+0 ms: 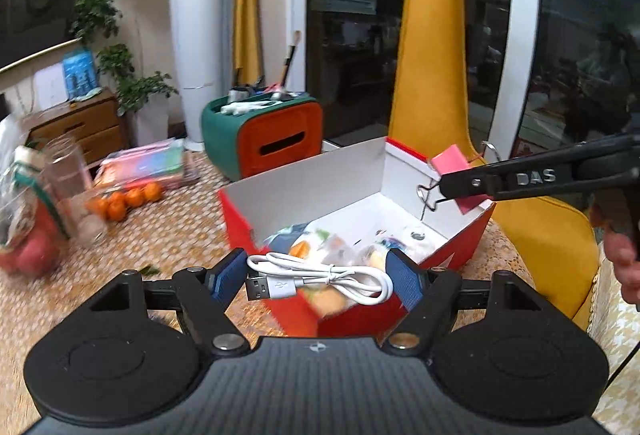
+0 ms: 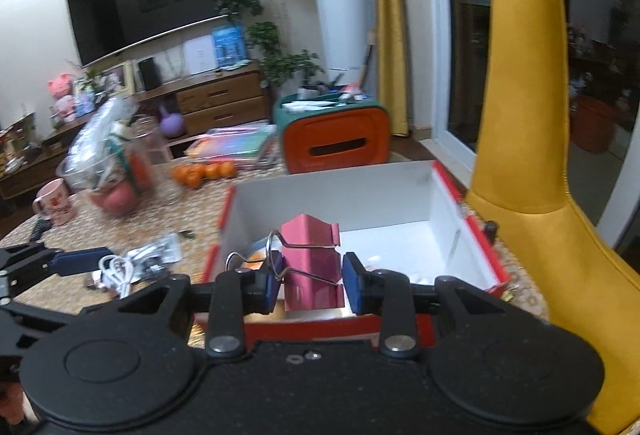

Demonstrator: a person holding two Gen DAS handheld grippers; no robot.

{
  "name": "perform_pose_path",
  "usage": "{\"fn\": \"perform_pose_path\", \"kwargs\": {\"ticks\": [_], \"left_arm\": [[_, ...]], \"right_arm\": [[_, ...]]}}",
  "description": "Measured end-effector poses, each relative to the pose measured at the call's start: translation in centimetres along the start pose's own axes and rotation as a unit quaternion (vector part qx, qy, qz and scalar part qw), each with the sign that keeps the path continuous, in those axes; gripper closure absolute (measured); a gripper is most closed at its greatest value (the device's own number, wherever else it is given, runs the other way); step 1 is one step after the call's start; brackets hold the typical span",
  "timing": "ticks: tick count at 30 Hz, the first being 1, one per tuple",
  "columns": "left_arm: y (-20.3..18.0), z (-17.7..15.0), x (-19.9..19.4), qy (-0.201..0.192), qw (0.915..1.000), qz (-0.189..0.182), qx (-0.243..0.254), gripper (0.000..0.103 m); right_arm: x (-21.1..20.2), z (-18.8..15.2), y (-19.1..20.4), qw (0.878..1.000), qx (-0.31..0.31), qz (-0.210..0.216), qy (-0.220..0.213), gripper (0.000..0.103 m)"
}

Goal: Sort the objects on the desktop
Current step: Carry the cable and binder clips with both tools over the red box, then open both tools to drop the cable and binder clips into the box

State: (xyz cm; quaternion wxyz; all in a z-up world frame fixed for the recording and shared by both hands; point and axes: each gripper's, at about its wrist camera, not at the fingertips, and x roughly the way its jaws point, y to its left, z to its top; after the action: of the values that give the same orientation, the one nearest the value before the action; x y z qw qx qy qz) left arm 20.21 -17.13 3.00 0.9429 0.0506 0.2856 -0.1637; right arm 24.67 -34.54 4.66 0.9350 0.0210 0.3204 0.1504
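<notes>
A red box with a white inside (image 1: pixel 320 187) stands on the table and holds several small items. My left gripper (image 1: pixel 320 275) is shut on a coiled white USB cable (image 1: pixel 320 277), held over the box's near corner. My right gripper (image 2: pixel 310 281) is shut on a pink binder clip (image 2: pixel 312 259) by its wire handles, over the box (image 2: pixel 400 195). In the left wrist view the right gripper (image 1: pixel 448 189) holds the clip (image 1: pixel 452 163) above the box's right rim. In the right wrist view the left gripper (image 2: pixel 80 261) and cable (image 2: pixel 118 271) show at the left.
A green and orange organiser (image 1: pixel 264 131) with pens stands behind the box. Oranges (image 1: pixel 124 201), a glass jar (image 1: pixel 68 179), a bag with apples (image 1: pixel 28 227), books (image 1: pixel 148 163) and a pink mug (image 2: pixel 54 201) lie left. A yellow chair (image 2: pixel 520 155) stands right.
</notes>
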Motion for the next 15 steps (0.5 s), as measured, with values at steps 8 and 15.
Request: {"fn": "perform_pose_path", "kwargs": {"ticks": [8,15], "left_arm": [[-2.2,1.9,5.4,0.016,0.9995,-0.001,0.028,0.027],[-2.7,2.6,9.6,0.036,0.9988,-0.002,0.034,0.027]], "right_arm": [[4.1,0.6,-2.8,0.999,0.016,-0.030,0.022,0.071],[8.1,0.8,-3.9,0.998,0.012,-0.049,0.048,0.071]]}}
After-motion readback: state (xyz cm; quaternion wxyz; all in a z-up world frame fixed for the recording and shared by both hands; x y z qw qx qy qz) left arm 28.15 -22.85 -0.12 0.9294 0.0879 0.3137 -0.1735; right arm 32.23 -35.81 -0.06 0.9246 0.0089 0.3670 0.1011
